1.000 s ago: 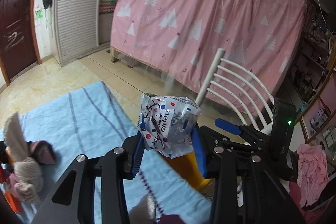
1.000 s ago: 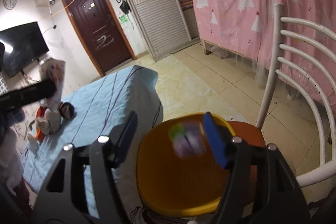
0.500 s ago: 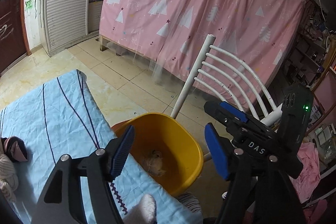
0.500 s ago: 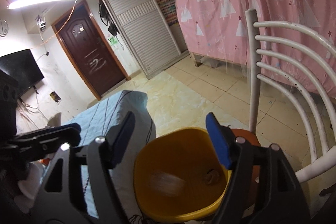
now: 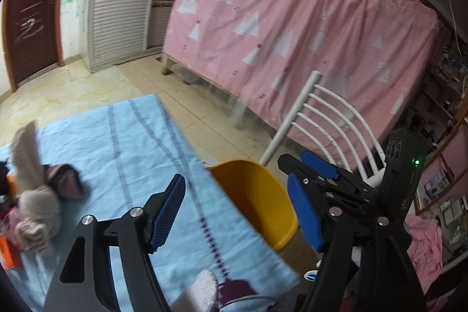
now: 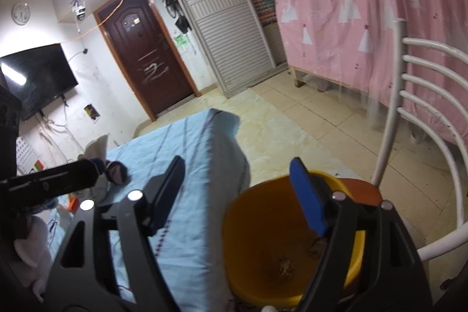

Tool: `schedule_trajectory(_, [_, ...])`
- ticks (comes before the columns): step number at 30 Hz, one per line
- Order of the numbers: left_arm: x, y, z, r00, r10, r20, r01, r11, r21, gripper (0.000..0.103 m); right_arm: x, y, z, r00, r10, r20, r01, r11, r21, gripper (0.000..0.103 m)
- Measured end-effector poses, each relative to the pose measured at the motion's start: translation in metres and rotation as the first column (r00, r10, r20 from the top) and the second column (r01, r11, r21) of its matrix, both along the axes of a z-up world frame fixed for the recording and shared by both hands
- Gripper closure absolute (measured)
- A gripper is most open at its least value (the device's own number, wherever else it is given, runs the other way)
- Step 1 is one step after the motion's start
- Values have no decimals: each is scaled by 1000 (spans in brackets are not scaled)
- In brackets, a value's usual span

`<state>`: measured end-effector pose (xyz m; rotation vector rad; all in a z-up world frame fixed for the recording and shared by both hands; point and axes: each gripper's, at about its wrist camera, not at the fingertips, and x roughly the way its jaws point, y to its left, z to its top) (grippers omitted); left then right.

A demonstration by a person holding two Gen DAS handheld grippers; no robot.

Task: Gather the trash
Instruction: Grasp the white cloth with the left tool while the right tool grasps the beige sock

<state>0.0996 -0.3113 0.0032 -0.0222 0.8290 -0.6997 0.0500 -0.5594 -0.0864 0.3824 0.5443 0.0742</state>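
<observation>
step: between pickups, we judge | left tongs spread, empty | right tongs spread, empty | trash scraps in yellow bin, lower right of frame | next: we reach for remaining litter on bench, left side

White chair, pink curtain, blue striped cloth, brown door

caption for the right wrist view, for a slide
Open right tool above the yellow bin on the white chair, beside the blue-clothed table.
</observation>
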Motion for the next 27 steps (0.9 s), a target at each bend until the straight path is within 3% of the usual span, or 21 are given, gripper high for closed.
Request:
schedule_trajectory(6, [-1, 54, 7, 992, 120, 27, -120, 993, 7, 30, 18, 48, 6, 995, 100, -13, -100, 995, -24, 29])
schedule_trajectory(12, [-5, 121, 14, 965, 255, 57, -255, 967, 5, 28, 34, 101, 12, 980, 199, -27, -200, 978, -54, 28])
schedule_trajectory(22, [-11, 206, 8, 918, 393, 49, -393, 920, -18, 24, 51, 175, 18, 947, 317, -62, -322, 940, -110, 25])
schedule_trajectory(27, [-16, 243, -5, 892, 447, 71, -449, 893, 22, 21, 65, 203, 18, 931, 353, -88, -361, 928, -95, 25])
